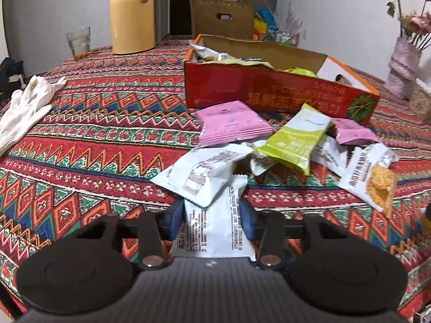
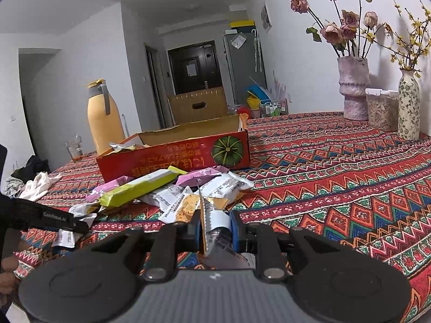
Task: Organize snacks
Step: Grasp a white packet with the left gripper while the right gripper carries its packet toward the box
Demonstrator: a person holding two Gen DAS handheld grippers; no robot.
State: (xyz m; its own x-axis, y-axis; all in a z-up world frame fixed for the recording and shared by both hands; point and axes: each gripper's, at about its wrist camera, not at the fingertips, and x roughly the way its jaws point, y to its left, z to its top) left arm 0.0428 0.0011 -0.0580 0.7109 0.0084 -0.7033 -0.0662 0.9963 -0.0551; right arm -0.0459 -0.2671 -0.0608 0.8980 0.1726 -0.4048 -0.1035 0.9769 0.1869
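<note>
Loose snack packets lie in a heap on the patterned tablecloth in front of an open red cardboard box [image 1: 269, 94] [image 2: 172, 158] that holds a few packets. The heap includes a pink packet [image 1: 231, 123], a green packet [image 1: 293, 140] [image 2: 140, 188] and an orange-and-white packet [image 1: 371, 177]. My left gripper [image 1: 212, 215] is shut on a white printed packet [image 1: 215, 226] at the heap's near edge. My right gripper [image 2: 215, 226] is shut on a crumpled white-and-orange packet [image 2: 212, 231] at the heap's right side. The left gripper's black body [image 2: 54, 218] shows at the left of the right wrist view.
A yellow jug [image 1: 132, 21] and a glass [image 1: 78, 41] stand at the far left. White gloves [image 1: 24, 107] lie on the left. A pink vase [image 2: 354, 88], a lidded jar [image 2: 381, 110] and a floral vase [image 2: 408, 105] stand at the far right. A brown carton [image 2: 199, 105] sits behind the table.
</note>
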